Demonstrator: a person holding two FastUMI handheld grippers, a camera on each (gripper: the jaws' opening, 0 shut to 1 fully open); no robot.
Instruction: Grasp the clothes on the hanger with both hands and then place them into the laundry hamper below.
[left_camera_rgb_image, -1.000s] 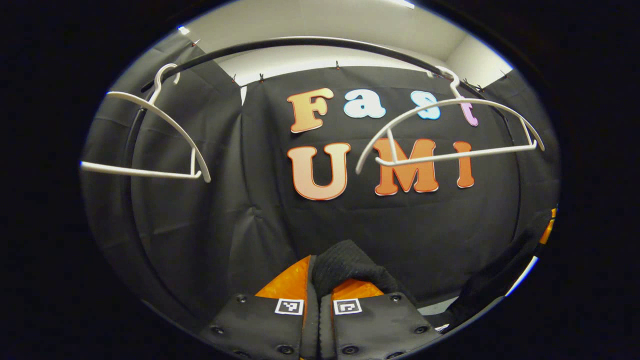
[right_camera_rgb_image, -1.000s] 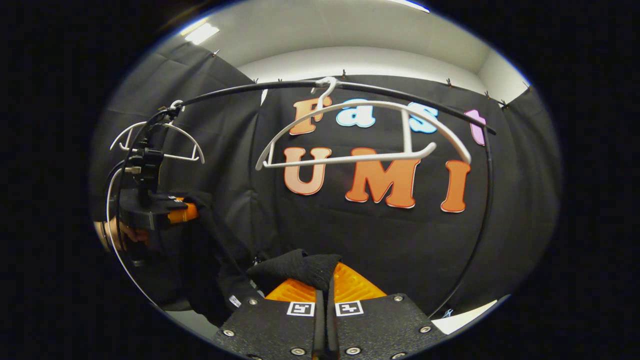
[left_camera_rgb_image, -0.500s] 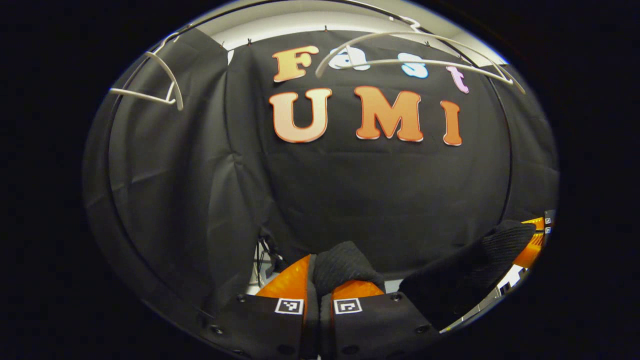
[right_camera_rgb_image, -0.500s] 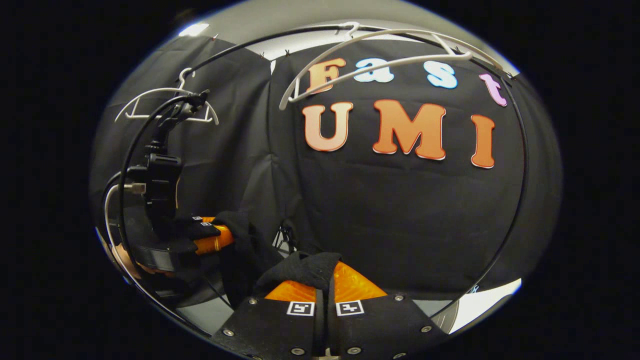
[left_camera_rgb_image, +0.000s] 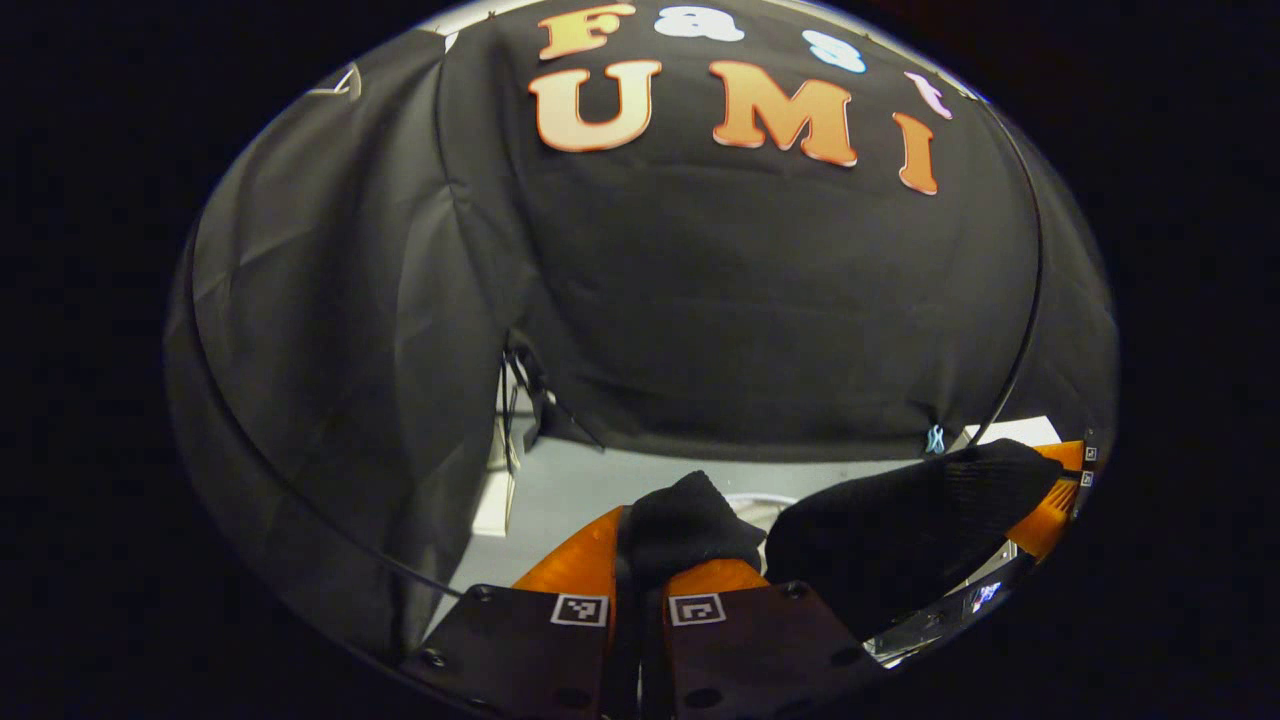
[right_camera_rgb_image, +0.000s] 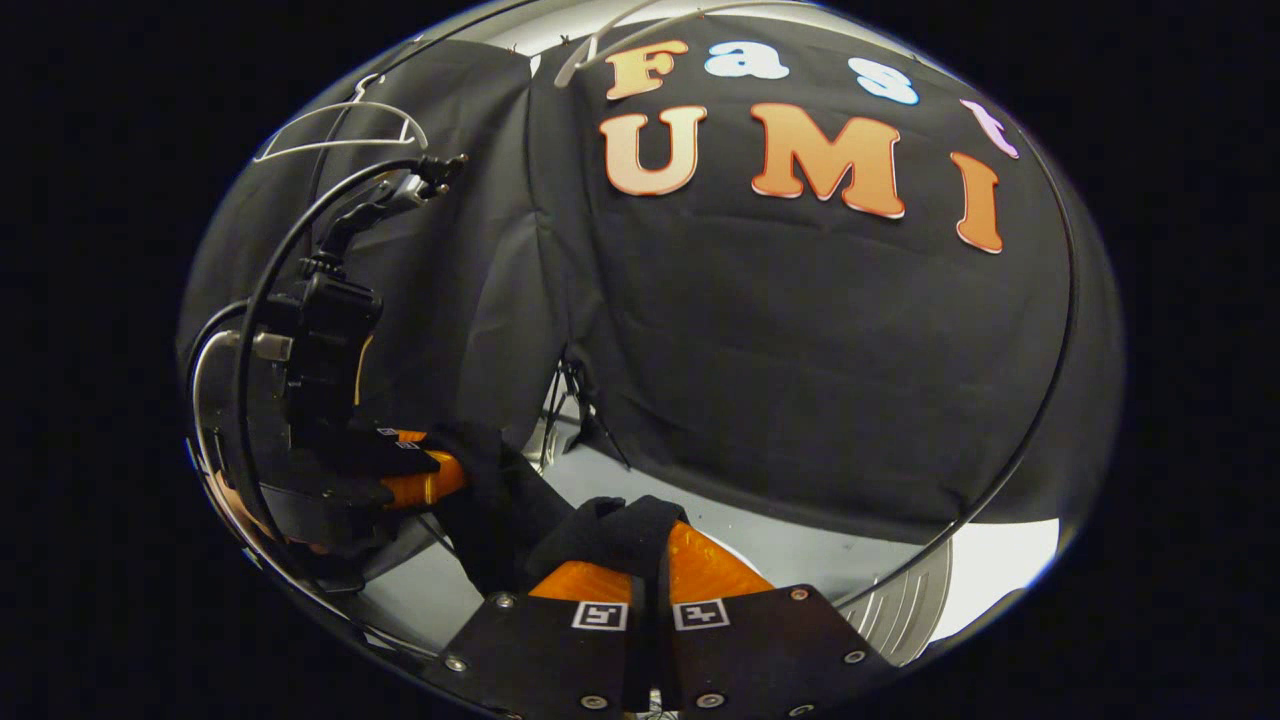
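Note:
A black knit garment (left_camera_rgb_image: 690, 520) is pinched between the fingers of my left gripper (left_camera_rgb_image: 640, 548), which is shut on it. The cloth stretches right to another bunch (left_camera_rgb_image: 900, 525) held at the right gripper (left_camera_rgb_image: 1050, 498). In the right gripper view, my right gripper (right_camera_rgb_image: 655, 552) is shut on a fold of the same black garment (right_camera_rgb_image: 620, 525). The left gripper (right_camera_rgb_image: 425, 482) stands at the left with cloth hanging from it. A ribbed pale hamper wall (right_camera_rgb_image: 900, 605) shows at the lower right, below the garment.
Bare white hangers (right_camera_rgb_image: 340, 140) hang high on the curved black rail (right_camera_rgb_image: 1040, 400). Cables and a camera mount (right_camera_rgb_image: 320, 330) rise over the left gripper, and a hand (right_camera_rgb_image: 225, 495) holds it. Grey floor (left_camera_rgb_image: 590, 485) lies under the black cloth wall.
Both grippers have come down with the garment in them. The hangers and rail have slid up toward the top edge, and the floor and hamper have come into sight.

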